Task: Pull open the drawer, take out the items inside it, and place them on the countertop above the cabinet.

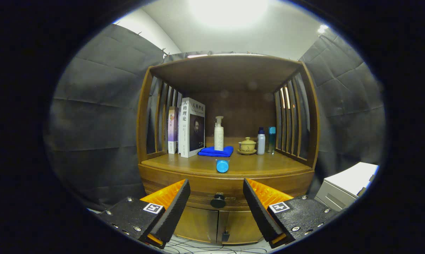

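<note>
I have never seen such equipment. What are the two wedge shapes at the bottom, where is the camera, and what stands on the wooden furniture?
The camera rides on a hand-held tool and looks forward along its two fingers; they are open and hold nothing. Between them, further ahead, is the dark drawer knob of a wooden cabinet. On its countertop stand books, a pump bottle on a blue cloth, a lidded cup, two small bottles and a blue cylinder lying at the front.

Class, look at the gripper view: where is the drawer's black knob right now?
The black knob sits at the middle of the closed drawer front, below the blue-capped item lying on the countertop, ahead of the open gripper and between its fingers.
</note>
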`<state>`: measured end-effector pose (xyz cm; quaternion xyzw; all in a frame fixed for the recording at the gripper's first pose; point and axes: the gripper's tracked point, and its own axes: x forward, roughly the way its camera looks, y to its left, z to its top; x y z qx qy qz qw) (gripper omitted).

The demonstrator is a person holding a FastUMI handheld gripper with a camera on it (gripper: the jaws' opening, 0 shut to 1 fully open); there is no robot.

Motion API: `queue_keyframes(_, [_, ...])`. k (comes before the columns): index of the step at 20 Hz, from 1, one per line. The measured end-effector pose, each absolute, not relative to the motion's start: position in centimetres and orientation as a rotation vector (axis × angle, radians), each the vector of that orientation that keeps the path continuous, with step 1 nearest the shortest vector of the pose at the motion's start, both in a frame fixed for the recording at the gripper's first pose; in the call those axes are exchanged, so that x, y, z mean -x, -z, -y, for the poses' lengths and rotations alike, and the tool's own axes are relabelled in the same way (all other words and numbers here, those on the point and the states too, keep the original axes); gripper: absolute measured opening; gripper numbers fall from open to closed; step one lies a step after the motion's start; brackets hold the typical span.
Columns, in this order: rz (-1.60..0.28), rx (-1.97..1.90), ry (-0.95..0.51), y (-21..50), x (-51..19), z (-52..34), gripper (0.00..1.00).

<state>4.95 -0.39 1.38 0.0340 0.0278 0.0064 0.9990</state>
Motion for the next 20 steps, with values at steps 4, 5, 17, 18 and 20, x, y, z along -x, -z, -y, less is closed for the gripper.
queue_keyframes(4, [-0.054,-0.069,-0.01,-1.4,-2.0,0.7,0.93])
queue_keyframes(5, [-0.054,-0.065,-0.013,-1.3,-1.3,0.6,0.93])
queue_keyframes(17, [-0.028,-0.089,0.015,0.8,1.2,0.7,0.93])
queue_keyframes(18, [-0.032,-0.087,0.016,1.0,1.2,0.7,0.94])
queue_keyframes(20, [-0.039,-0.084,0.018,1.3,1.2,1.0,0.93])
